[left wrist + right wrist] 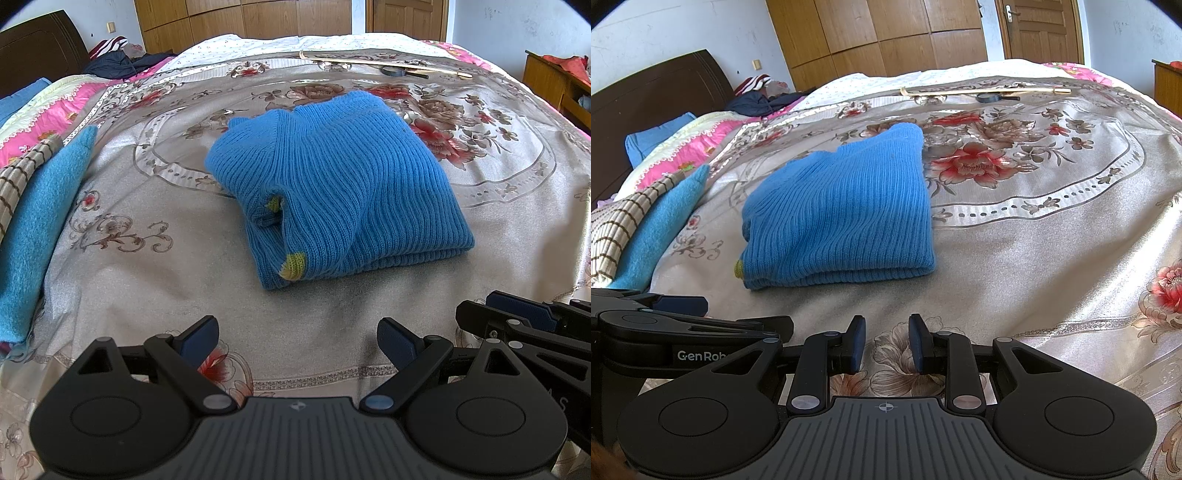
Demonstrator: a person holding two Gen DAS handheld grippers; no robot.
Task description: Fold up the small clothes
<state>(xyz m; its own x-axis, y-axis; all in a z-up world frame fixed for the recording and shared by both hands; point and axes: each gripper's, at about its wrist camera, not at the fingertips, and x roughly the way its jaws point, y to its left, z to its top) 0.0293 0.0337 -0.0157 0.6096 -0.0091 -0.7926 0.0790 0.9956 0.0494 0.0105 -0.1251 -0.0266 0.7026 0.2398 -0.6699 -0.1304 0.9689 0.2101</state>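
A blue ribbed knit sweater [332, 184] lies folded into a compact stack on the floral bedspread, with yellow-green cuff trim at its near left edge. The right wrist view shows the same sweater [842, 218] ahead and to the left. My left gripper [297, 341] hovers short of the sweater's near edge, open wide, with only bedspread between its fingers. My right gripper [886, 341] is also short of the sweater, its jaws parted by a narrow gap and holding nothing. Each gripper shows at the edge of the other's view, side by side.
A teal fuzzy cloth [40, 229] and a checked cloth [18, 181] lie at the left of the bed [155, 295]. A long wooden stick [384, 62] and a magnifying glass [402, 72] rest at the far edge. Dark clothes [122, 61] pile by the headboard; a wooden cabinet [554, 85] stands right.
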